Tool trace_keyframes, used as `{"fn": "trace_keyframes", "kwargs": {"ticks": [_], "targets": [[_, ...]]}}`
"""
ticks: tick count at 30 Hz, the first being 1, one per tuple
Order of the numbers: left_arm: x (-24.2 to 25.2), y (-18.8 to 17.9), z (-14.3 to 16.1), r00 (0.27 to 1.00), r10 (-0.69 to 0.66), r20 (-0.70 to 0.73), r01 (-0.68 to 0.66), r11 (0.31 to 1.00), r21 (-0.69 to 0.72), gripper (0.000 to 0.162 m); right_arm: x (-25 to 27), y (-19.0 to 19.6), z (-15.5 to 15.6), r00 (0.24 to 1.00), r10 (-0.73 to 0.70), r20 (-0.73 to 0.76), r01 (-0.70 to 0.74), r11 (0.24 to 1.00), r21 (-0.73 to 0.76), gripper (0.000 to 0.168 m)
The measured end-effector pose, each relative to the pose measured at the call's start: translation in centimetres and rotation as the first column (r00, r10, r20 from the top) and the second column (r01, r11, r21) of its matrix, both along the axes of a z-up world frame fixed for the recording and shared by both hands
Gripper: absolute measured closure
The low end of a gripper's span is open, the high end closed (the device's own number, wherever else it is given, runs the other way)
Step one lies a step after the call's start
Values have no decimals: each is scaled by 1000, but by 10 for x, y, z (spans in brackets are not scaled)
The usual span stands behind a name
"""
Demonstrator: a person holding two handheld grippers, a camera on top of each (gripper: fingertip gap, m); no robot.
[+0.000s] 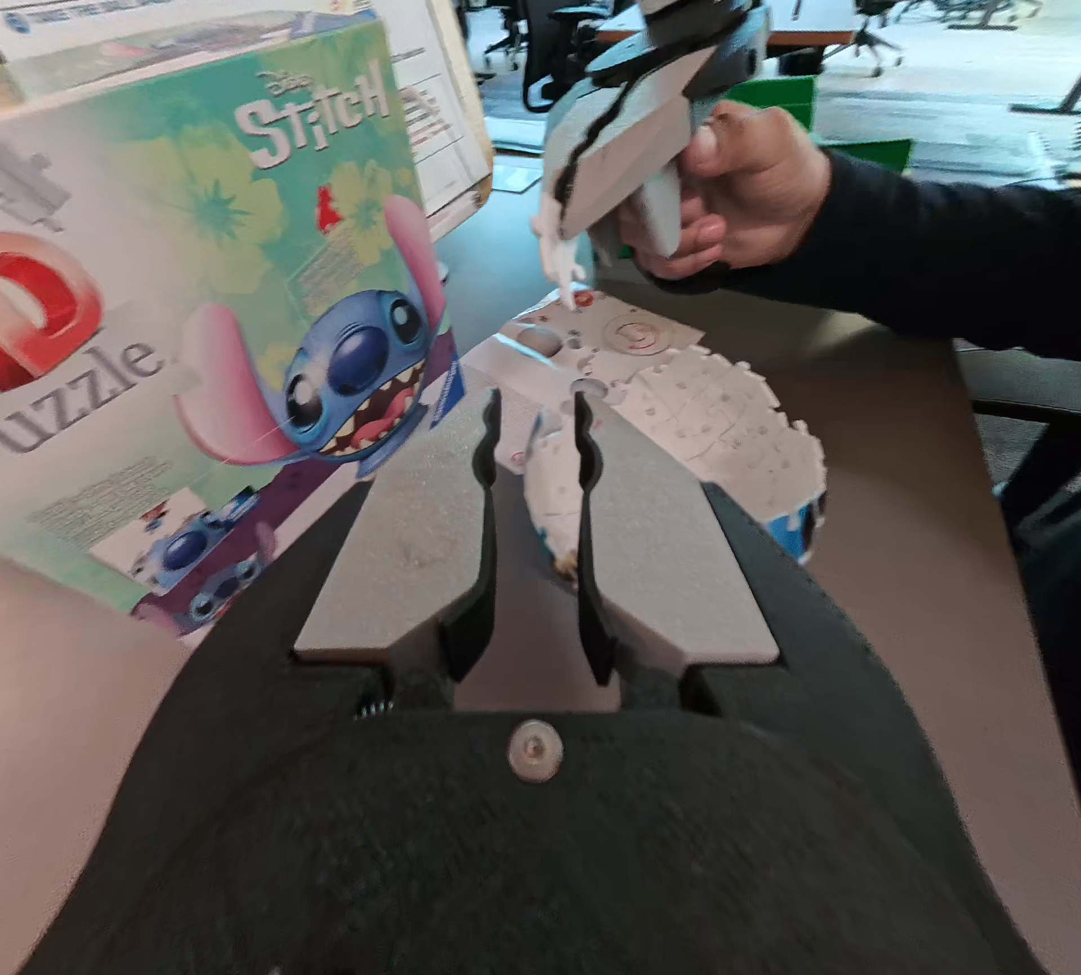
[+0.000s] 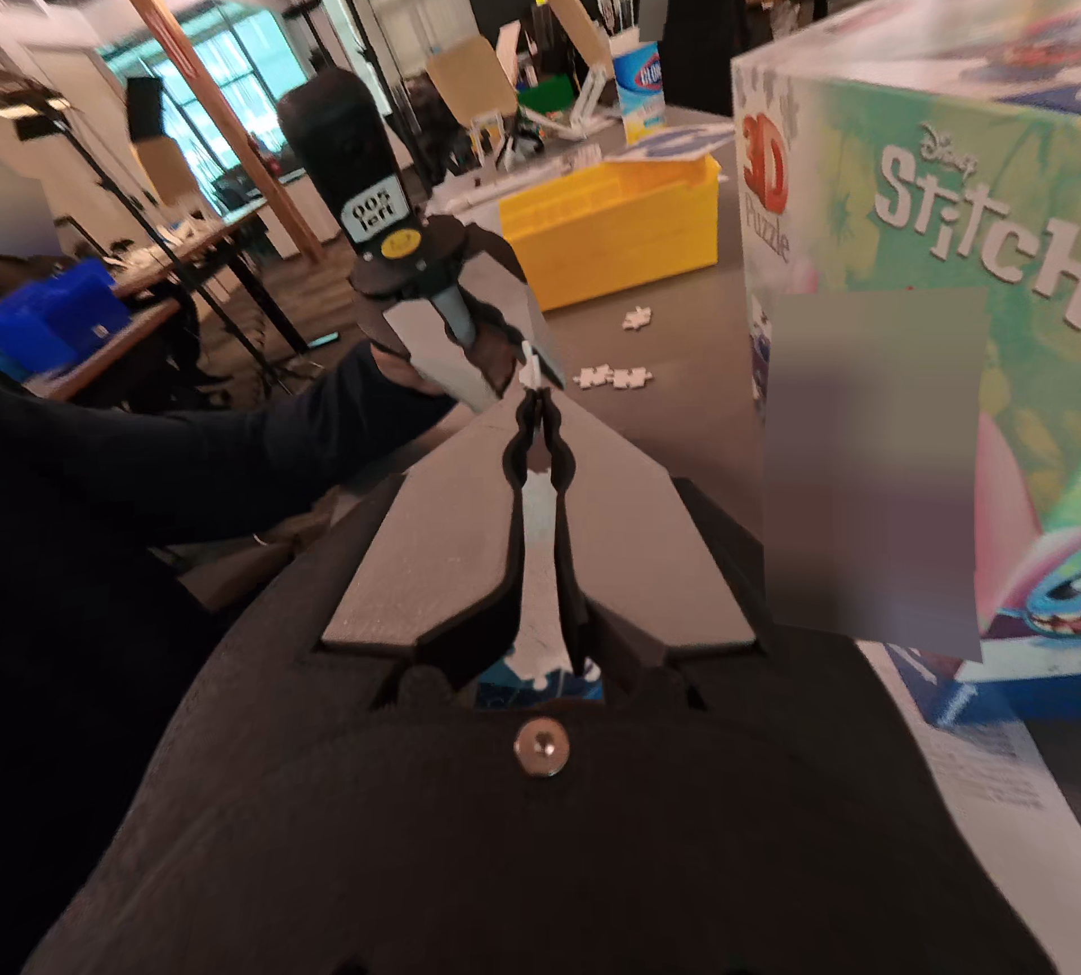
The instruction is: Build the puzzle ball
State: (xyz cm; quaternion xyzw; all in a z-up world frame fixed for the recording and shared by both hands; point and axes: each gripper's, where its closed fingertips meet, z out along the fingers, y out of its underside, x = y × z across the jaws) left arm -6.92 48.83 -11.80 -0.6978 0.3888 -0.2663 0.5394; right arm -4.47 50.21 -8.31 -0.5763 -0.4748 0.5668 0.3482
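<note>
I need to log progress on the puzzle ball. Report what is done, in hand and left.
Done: a curved shell of joined pieces lies on the table, roughly a partial dome. In hand: the right gripper is shut on a white piece above the shell; the left gripper is open, beside it. Left: the ball is far from closed, and loose pieces lie by the puzzle box.

Each camera looks forward along its own fingers, close over the table point(image 1: 912, 566). The views face each other; both include the puzzle box point(image 1: 234, 256) point(image 2: 912, 221).
</note>
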Motion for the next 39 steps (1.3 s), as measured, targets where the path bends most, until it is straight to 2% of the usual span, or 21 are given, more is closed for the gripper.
{"fn": "trace_keyframes", "kwargs": {"ticks": [3, 8, 10, 12, 16, 23, 29, 32, 34, 39], "targets": [[10, -8, 8, 998, -37, 42, 37, 999, 8, 140, -8, -6, 6, 1000, 11, -21, -11, 1000, 3, 168], [9, -9, 31, 982, -23, 189, 16, 999, 40, 141, -21, -11, 4, 1000, 16, -7, -15, 999, 35, 168], [5, -7, 33, 976, -15, 216, 10, 1000, 24, 146, -25, -13, 6, 1000, 17, -19, -16, 999, 39, 168], [-1, -5, 34, 973, -6, 230, 0, 1000, 25, 160, -28, -16, 7, 999, 37, -21, -36, 999, 35, 168], [-5, -5, 33, 964, -26, 265, 36, 999, -32, 162, -30, -17, 1, 999, 50, 16, -51, 997, 65, 168], [-2, -8, 18, 986, -44, 163, 57, 996, -75, 162, -25, -17, -14, 984, 48, 170, -84, 975, 208, 166], [-1, -8, 3, 996, -47, 70, 54, 993, -107, 162, -28, -18, -20, 971, 15, 237, -93, 943, 320, 149], [2, -10, -3, 997, -65, 43, 70, 989, -127, 162, -27, -20, -23, 966, 22, 258, -108, 941, 320, 153], [2, -9, -6, 998, -53, 20, 55, 991, -123, 162, -27, -21, -30, 956, 31, 292, -130, 936, 328, 168], [2, -8, 4, 997, -41, 72, 48, 994, -97, 162, -20, -20, -36, 938, 15, 346, -143, 926, 349, 168]]}}
